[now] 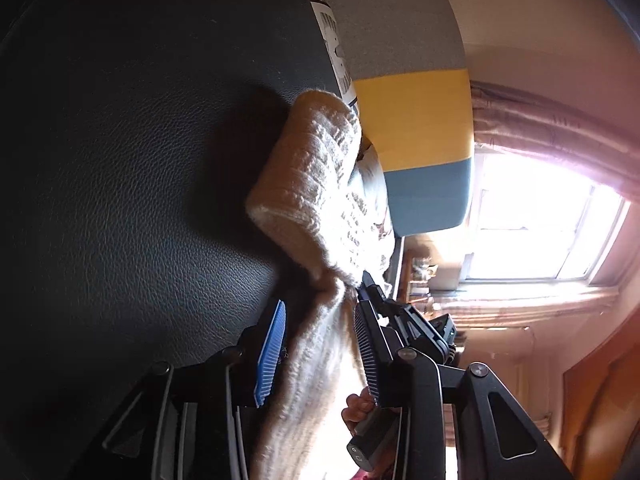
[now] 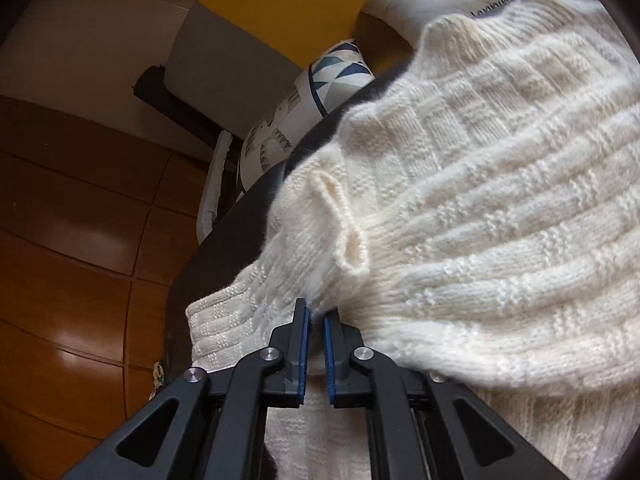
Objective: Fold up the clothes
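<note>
Left wrist view
Left gripper [image 1: 320, 344]: jaws set wide apart, blue ribbed pads [image 1: 272, 354] facing inward; a band of cream sweater [image 1: 312, 184] runs through the gap, but neither pad visibly presses it.
Gripper pose: rolled onto its side, so the room appears rotated; fingers point along the dark surface.
Hand [image 1: 358, 410]: a few fingers curl round a black handle at the lower edge, partly hidden behind the knit.
Second gripper: black linkage visible just past the right-hand pad, beyond the cloth.
Sweater position: bunched into a thick fold resting on the black leather surface [image 1: 132, 184], one end leaning against the cushions.
Backdrop: grey, yellow and blue backrest [image 1: 416, 120]; bright window [image 1: 536, 216] with curtains.

Right wrist view
Right gripper [image 2: 316, 316]: jaws drawn nearly together, pinching a small tuft at the sweater's edge between the blue pads.
Gripper pose: angled upward toward the garment from below its near hem.
Sweater [image 2: 480, 200]: spread over the dark surface, filling the right half of the frame; a small loop of knit stands up just above the fingertips.
Cushions: patterned pillow [image 2: 304, 112] behind the sweater.
Floor [image 2: 72, 220]: glossy brown tiles at left.
</note>
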`<action>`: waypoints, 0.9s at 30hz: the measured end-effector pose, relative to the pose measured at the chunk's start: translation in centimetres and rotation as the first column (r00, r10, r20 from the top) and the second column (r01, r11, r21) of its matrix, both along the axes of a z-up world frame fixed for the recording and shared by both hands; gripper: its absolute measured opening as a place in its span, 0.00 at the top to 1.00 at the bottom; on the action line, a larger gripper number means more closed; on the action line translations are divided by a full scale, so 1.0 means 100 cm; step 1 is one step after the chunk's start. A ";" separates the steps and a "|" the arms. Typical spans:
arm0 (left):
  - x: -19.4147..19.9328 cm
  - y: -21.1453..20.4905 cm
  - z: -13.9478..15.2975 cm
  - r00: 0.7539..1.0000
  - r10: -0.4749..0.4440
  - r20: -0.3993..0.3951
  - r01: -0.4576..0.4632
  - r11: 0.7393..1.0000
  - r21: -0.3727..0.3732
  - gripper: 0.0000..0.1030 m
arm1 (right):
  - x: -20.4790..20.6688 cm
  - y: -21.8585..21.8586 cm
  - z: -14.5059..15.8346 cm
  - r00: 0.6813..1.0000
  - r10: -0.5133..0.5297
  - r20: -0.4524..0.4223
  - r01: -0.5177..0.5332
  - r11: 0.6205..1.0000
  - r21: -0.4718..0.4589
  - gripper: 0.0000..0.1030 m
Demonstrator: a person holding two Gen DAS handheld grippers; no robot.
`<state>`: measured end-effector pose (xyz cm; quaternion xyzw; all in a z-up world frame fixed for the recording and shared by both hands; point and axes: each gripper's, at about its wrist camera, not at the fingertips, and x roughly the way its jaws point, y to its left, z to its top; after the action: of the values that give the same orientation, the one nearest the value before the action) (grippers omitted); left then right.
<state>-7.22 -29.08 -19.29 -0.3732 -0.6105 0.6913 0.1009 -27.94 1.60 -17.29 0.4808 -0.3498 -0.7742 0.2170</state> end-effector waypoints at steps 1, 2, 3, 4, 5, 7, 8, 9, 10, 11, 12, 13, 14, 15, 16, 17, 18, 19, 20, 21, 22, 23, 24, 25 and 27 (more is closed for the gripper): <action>0.001 0.000 0.001 1.000 0.011 -0.002 -0.011 1.000 0.014 0.65 | -0.005 0.003 0.009 1.000 0.004 -0.030 -0.003 1.000 0.007 0.95; 0.002 0.001 0.000 1.000 0.027 -0.006 -0.027 0.999 0.045 0.63 | -0.012 0.004 0.020 0.998 0.011 -0.061 -0.010 1.000 0.017 0.95; 0.002 0.001 0.000 0.999 0.042 -0.010 -0.041 0.996 0.077 0.61 | -0.014 0.002 0.034 0.995 0.031 -0.091 -0.027 0.999 0.037 0.95; 0.002 0.002 0.000 0.998 0.060 -0.013 -0.058 0.992 0.112 0.61 | -0.013 0.001 0.046 0.992 0.056 -0.114 -0.049 0.997 0.068 0.95; 0.001 0.003 -0.002 0.996 0.085 -0.013 -0.081 0.983 0.163 0.58 | -0.016 0.000 0.057 0.989 0.074 -0.129 -0.062 0.993 0.096 0.95; -0.005 0.009 -0.006 0.992 0.129 0.002 -0.125 0.961 0.247 0.54 | -0.021 -0.004 0.078 0.983 0.102 -0.155 -0.079 0.986 0.147 0.95; -0.010 0.013 -0.007 0.990 0.139 0.009 -0.135 0.951 0.279 0.54 | -0.022 -0.002 0.088 0.980 0.113 -0.165 -0.085 0.982 0.170 0.95; -0.017 0.019 -0.008 0.989 0.144 0.018 -0.142 0.941 0.306 0.54 | -0.024 0.001 0.098 0.977 0.124 -0.176 -0.090 0.978 0.190 0.95; -0.023 0.025 -0.009 0.989 0.147 0.025 -0.147 0.933 0.329 0.54 | -0.025 0.004 0.110 0.973 0.131 -0.191 -0.093 0.976 0.196 0.95; -0.030 0.032 -0.008 0.989 0.147 0.023 -0.146 0.930 0.338 0.54 | -0.025 0.005 0.121 0.968 0.137 -0.208 -0.095 0.975 0.199 0.95; -0.037 0.039 -0.007 0.988 0.149 0.028 -0.150 0.928 0.342 0.53 | -0.025 0.009 0.133 0.963 0.145 -0.227 -0.099 0.974 0.202 0.95; -0.043 0.045 -0.008 0.988 0.150 0.034 -0.153 0.924 0.350 0.52 | -0.026 0.011 0.143 0.958 0.154 -0.243 -0.103 0.973 0.207 0.95; -0.050 0.051 -0.008 0.988 0.151 0.039 -0.155 0.920 0.359 0.52 | -0.026 0.012 0.154 0.952 0.165 -0.259 -0.110 0.970 0.216 0.95; -0.057 0.056 -0.009 0.987 0.155 0.046 -0.161 0.918 0.363 0.52 | -0.025 0.012 0.163 0.945 0.176 -0.274 -0.115 0.968 0.225 0.95; -0.064 0.059 -0.010 0.985 0.165 0.057 -0.175 0.919 0.353 0.52 | -0.026 0.013 0.172 0.940 0.186 -0.286 -0.119 0.965 0.235 0.95; -0.070 0.063 -0.011 0.983 0.171 0.068 -0.184 0.919 0.348 0.52 | -0.026 0.015 0.179 0.935 0.193 -0.297 -0.120 0.962 0.245 0.95; -0.075 0.065 -0.013 0.981 0.178 0.080 -0.195 0.918 0.344 0.52 | -0.025 0.019 0.187 0.930 0.196 -0.310 -0.118 0.961 0.252 0.95; -0.078 0.067 -0.014 0.977 0.190 0.094 -0.211 0.920 0.332 0.52 | -0.024 0.024 0.195 0.925 0.198 -0.324 -0.115 0.959 0.259 0.95; -0.082 0.068 -0.015 0.974 0.200 0.105 -0.223 0.921 0.318 0.51 | -0.023 0.031 0.202 0.920 0.196 -0.339 -0.107 0.959 0.264 0.95; -0.086 0.068 -0.016 0.973 0.201 0.109 -0.225 0.927 0.301 0.51 | -0.020 0.042 0.208 0.917 0.188 -0.352 -0.094 0.959 0.266 0.95; -0.090 0.069 -0.017 0.972 0.203 0.114 -0.228 0.932 0.283 0.51 | -0.017 0.053 0.214 0.914 0.179 -0.365 -0.081 0.960 0.268 0.95; -0.093 0.068 -0.019 0.971 0.205 0.120 -0.230 0.937 0.262 0.51 | -0.013 0.067 0.219 0.911 0.165 -0.378 -0.061 0.960 0.272 0.95; -0.096 0.070 -0.020 0.972 0.202 0.123 -0.227 0.944 0.241 0.51 | -0.010 0.081 0.223 0.909 0.149 -0.388 -0.040 0.961 0.275 0.95; -0.098 0.070 -0.022 0.972 0.196 0.129 -0.222 0.948 0.226 0.51 | -0.009 0.097 0.223 0.913 0.126 -0.389 -0.016 0.961 0.275 0.95; -0.102 0.071 -0.025 0.972 0.187 0.139 -0.213 0.955 0.204 0.51 | -0.005 0.129 0.222 0.918 0.080 -0.389 0.033 0.961 0.276 0.95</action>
<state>-17.44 -22.03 -21.75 -0.3362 -0.7220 0.6038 0.0341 -28.43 14.46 4.89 0.3441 -0.1811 -0.8938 0.2234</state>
